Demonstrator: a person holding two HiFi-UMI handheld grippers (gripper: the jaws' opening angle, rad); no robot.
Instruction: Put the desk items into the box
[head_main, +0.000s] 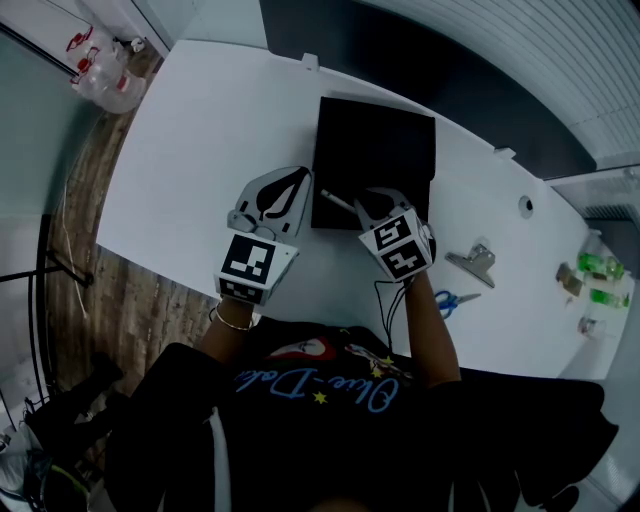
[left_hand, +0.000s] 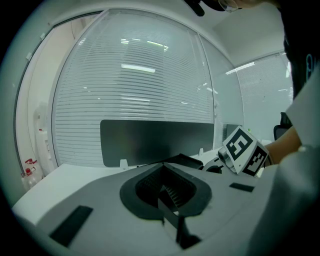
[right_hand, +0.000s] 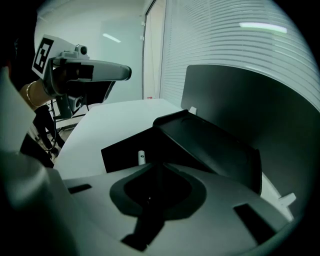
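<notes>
Right gripper view has my right tongs (right_hand: 150, 176) drawn narrow. From the dark between them a thin pen (right_hand: 141, 157) pokes forward, with only its pale end catching light just past the tips. I judge it pinched rather than lying loose, though the shade hides the pads themselves. Head view bears that out: the pen runs from those tips out over the near left part of the open black box (head_main: 380, 150), above its floor as far as I can tell. My left tongs (left_hand: 169, 196) are closed together on nothing, hovering just left of the box near its front corner. The pen should be light, stiff and round-barrelled, so slick against the pads. Held near one end as it seems to be, it could swivel or slide out, and a grip nearer mid-barrel would be steadier. For a drop into the box the present hold looks enough. The box sits in the middle of the bench (head_main: 200, 130), its front edge just before my hands. Further right, well apart from the box, lie a metal binder clip (head_main: 473, 263) and blue-handled scissors (head_main: 456, 300). I would take the clip across its sprung body and the scissors at the pivot, where the weight sits. Some small green things (head_main: 603, 268) at the far right edge are too small to name.
</notes>
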